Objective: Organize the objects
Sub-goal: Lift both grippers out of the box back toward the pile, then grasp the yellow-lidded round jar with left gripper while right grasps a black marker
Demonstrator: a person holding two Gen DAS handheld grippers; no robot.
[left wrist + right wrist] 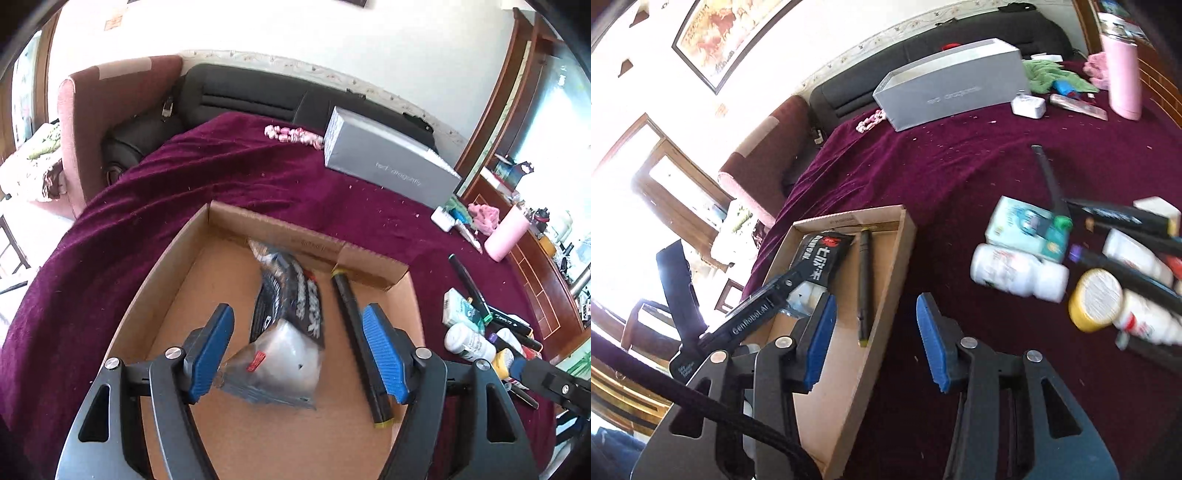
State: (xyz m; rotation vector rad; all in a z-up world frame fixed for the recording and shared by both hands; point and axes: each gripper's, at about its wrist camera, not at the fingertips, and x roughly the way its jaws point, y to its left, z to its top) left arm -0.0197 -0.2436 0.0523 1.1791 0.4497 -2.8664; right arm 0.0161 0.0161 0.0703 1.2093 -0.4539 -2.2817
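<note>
Ahead of my gripper a dark red cloth point(229, 173) covers the table, and beyond its far edge stand a black sofa point(258, 96) and a pink armchair point(96, 110) against a pale wall point(295, 33). A framed picture point(716, 40) hangs up to my left above bright windows point(665, 184); wooden cabinets point(532, 273) run along my right.

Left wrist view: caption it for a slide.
Open left gripper above a cardboard tray holding a black pouch and a dark marker.
</note>
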